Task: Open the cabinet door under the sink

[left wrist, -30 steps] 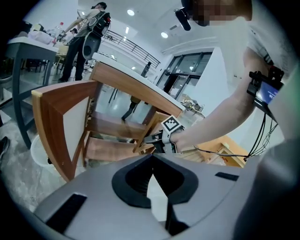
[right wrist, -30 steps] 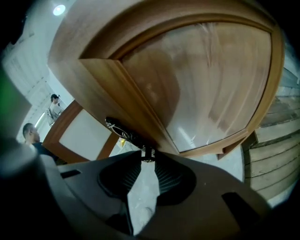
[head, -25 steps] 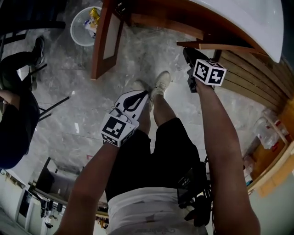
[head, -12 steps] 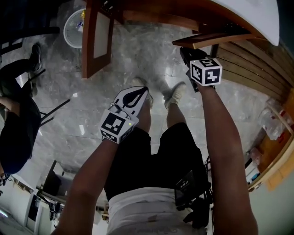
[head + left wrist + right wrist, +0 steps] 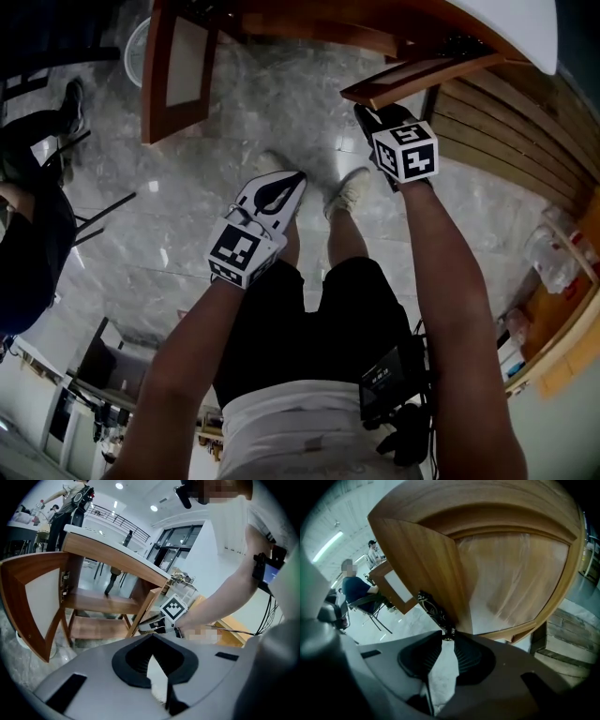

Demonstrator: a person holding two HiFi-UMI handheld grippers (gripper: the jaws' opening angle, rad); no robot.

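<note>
Cabinet door (image 5: 422, 75) under the white sink top (image 5: 506, 23): in the head view it stands part-way swung out, its top edge angling away from the cabinet over the marble floor (image 5: 234, 112). The right gripper (image 5: 370, 112) sits at its free end, arm stretched forward. The left gripper (image 5: 292, 178) hangs over the person's legs, well apart from any furniture. The twin door (image 5: 183, 66) at the left is already wide open.

In the left gripper view the claw is pressed together on nothing. Beyond it lie the open shelves (image 5: 93, 602) and the right hand at the door. This hand has no part in the step and is best held clear of the door's path.

In the right gripper view the claw pinches the lower end of the dark ornate handle (image 5: 433, 609), which runs along the wooden stile beside the pale panel (image 5: 511, 578). The hold is only at the tips on a slender part, so a slip looks likely. The pull should probably follow the door's arc about its hinge, not a straight line. The wrist should turn with the door so the handle is not levered sideways. The feet, just below the door, likely need to step back first
</note>
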